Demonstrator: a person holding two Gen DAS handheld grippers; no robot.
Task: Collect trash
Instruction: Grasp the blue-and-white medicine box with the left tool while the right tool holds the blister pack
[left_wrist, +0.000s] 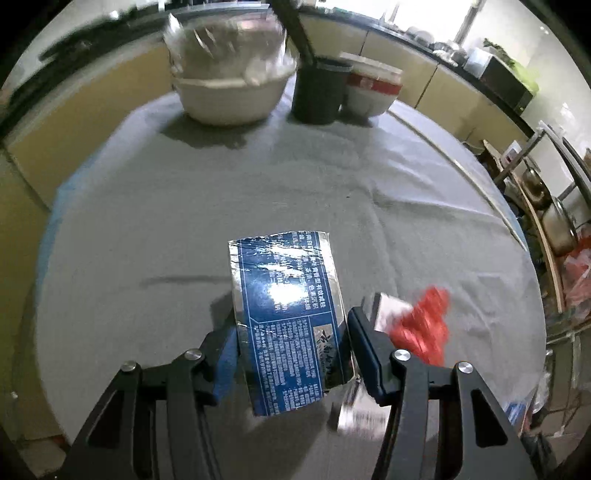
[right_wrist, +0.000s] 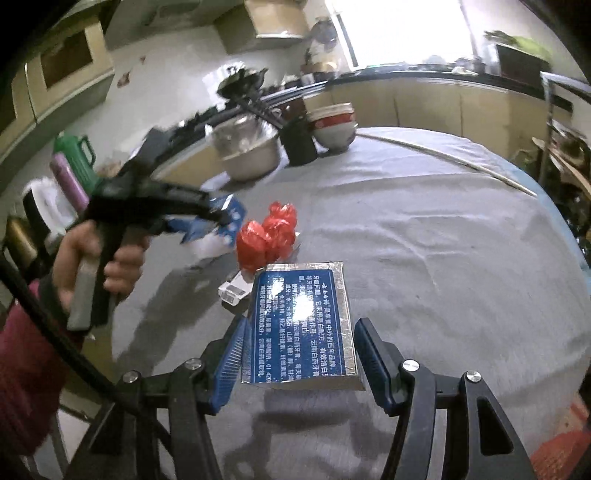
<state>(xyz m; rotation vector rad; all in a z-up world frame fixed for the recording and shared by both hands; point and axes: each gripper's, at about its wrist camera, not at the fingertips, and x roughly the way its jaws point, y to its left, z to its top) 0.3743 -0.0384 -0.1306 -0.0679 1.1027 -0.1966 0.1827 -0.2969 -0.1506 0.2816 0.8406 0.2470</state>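
Observation:
My left gripper (left_wrist: 291, 332) is shut on a blue and silver box (left_wrist: 286, 310) and holds it above the grey tablecloth; it also shows in the right wrist view (right_wrist: 218, 221), lifted, with the blue box (right_wrist: 227, 219). My right gripper (right_wrist: 299, 347) is open, its fingers on either side of a second blue and silver box (right_wrist: 301, 325) that lies on the cloth. A crumpled red plastic bag (right_wrist: 267, 236) lies beyond it, blurred in the left wrist view (left_wrist: 424, 325). A small white packet (right_wrist: 232, 290) lies beside the box.
At the table's far edge stand a white bowl with a clear lid (left_wrist: 231, 77), a black cup (left_wrist: 319, 90) and stacked red-and-white bowls (left_wrist: 371, 92). Thermos bottles (right_wrist: 72, 166) stand off the table to the left. Shelves with pots (left_wrist: 554, 214) stand to the right.

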